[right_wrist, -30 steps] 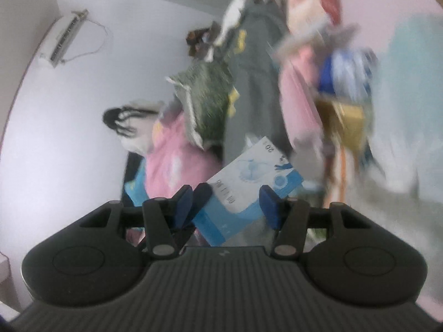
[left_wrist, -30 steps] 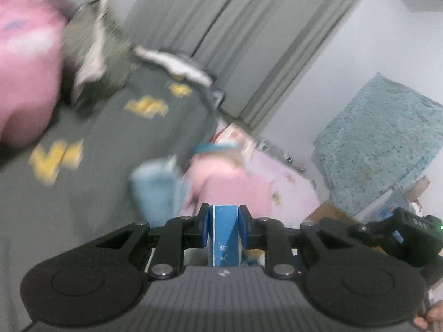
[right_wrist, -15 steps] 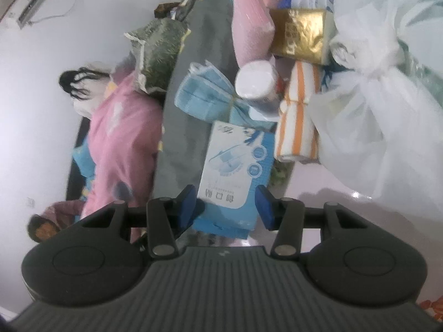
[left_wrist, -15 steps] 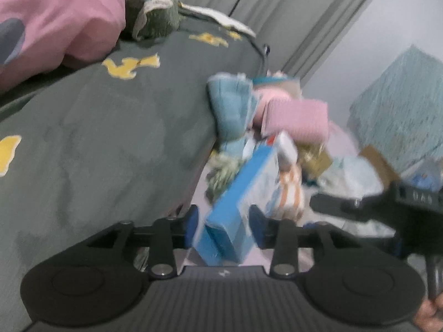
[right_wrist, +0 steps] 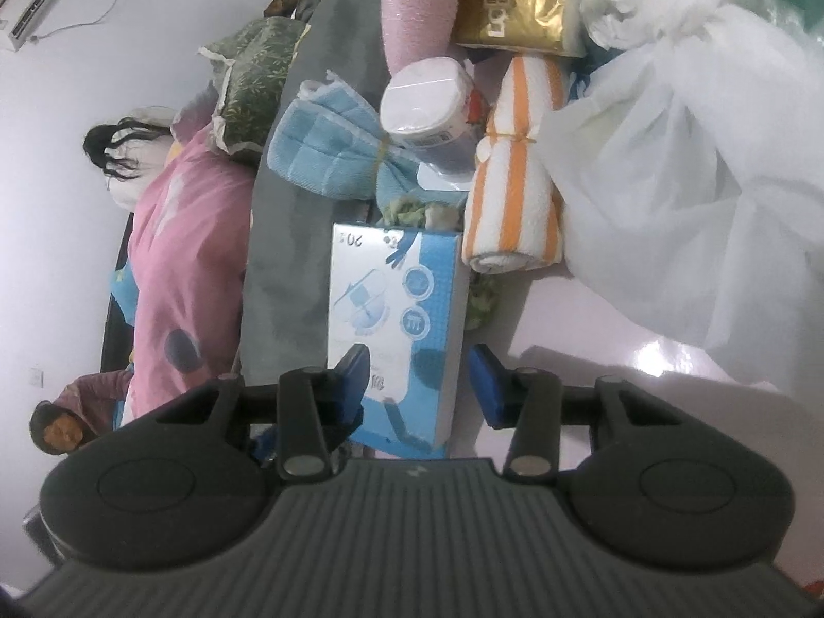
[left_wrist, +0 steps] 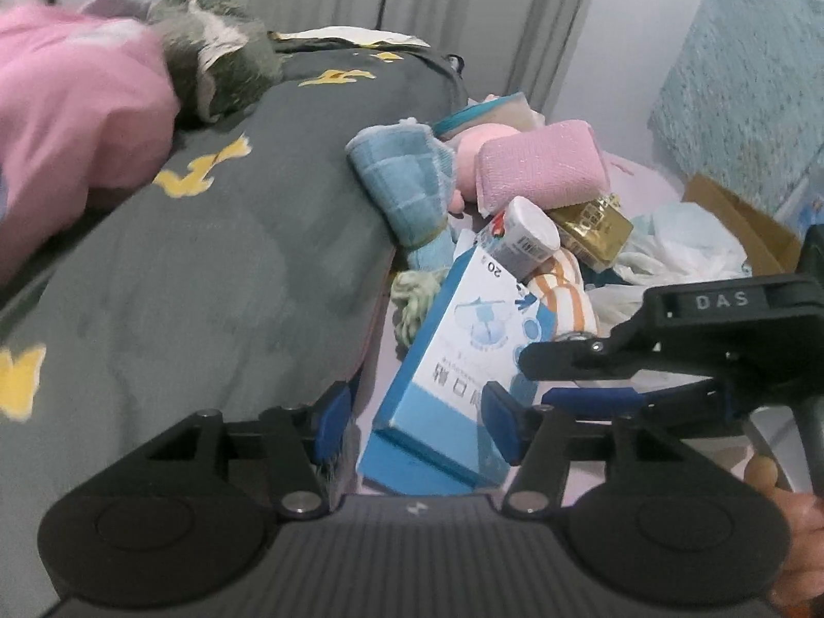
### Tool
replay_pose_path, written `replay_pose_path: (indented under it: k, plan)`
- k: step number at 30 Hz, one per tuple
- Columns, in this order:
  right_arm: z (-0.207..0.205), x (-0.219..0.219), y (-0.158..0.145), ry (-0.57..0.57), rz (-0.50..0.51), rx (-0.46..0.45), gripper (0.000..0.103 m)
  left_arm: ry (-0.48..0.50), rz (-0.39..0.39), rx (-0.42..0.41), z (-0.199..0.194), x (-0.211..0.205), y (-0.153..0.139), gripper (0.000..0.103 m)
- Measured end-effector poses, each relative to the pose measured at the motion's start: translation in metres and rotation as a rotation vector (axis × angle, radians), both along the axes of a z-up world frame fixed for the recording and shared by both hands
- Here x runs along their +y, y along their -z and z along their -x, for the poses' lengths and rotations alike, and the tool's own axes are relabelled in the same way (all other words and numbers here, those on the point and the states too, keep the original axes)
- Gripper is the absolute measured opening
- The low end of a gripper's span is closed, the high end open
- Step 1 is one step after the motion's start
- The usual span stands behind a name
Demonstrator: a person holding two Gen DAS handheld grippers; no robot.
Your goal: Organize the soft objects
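Observation:
A blue and white box (left_wrist: 453,365) lies on the pink surface beside the dark grey blanket (left_wrist: 216,278). It also shows in the right wrist view (right_wrist: 396,319). My left gripper (left_wrist: 412,425) is open, its jaws on either side of the box's near end. My right gripper (right_wrist: 419,381) is open too, with the box between its jaws; it shows from the side in the left wrist view (left_wrist: 582,376). Behind the box lie a blue checked towel (left_wrist: 407,180), an orange striped towel (right_wrist: 515,190), a pink sponge-like pad (left_wrist: 541,165) and a white tub (right_wrist: 427,98).
A gold packet (right_wrist: 515,0) and a white plastic bag (right_wrist: 669,154) lie at the right. A pink quilt (left_wrist: 67,118) and a green cushion (left_wrist: 216,67) rest on the blanket. A cardboard box (left_wrist: 741,221) and a teal mat (left_wrist: 741,98) stand further back.
Both grippers have come down with the blue box to the pink surface and opened. The left gripper was shut on the box one second ago and has let it go.

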State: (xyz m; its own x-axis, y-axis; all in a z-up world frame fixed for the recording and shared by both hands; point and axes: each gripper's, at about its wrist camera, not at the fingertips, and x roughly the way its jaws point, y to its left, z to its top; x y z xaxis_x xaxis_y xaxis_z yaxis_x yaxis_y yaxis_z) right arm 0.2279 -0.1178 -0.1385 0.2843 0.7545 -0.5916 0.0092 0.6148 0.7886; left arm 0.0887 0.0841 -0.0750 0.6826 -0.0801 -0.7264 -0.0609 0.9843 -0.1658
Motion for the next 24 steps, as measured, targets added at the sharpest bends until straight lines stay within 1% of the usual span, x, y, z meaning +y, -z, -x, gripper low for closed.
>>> replay_pose_path:
  k: [4, 8, 12, 15, 19, 24]
  plan:
    - [-0.006, 0.003, 0.009, 0.018, -0.031, 0.014, 0.036, 0.010, 0.001, 0.034, -0.016, 0.001, 0.005, 0.056]
    - [-0.011, 0.009, 0.017, 0.020, -0.056, 0.031, 0.024, 0.022, 0.043, 0.069, -0.025, 0.002, 0.010, 0.055]
    - [-0.007, 0.008, 0.013, 0.015, -0.052, 0.018, 0.024, 0.037, 0.064, 0.083, -0.021, 0.003, 0.002, 0.055]
    - [-0.003, 0.006, 0.004, 0.010, -0.056, 0.005, 0.024, 0.059, 0.056, 0.080, -0.014, 0.000, -0.008, 0.055]
    - [0.004, 0.005, -0.014, -0.006, -0.057, -0.033, 0.024, 0.078, 0.013, 0.048, 0.001, -0.007, -0.028, 0.055]
    - [0.011, -0.001, -0.039, -0.021, -0.081, -0.081, 0.024, 0.084, -0.010, -0.013, 0.014, -0.013, -0.056, 0.055]
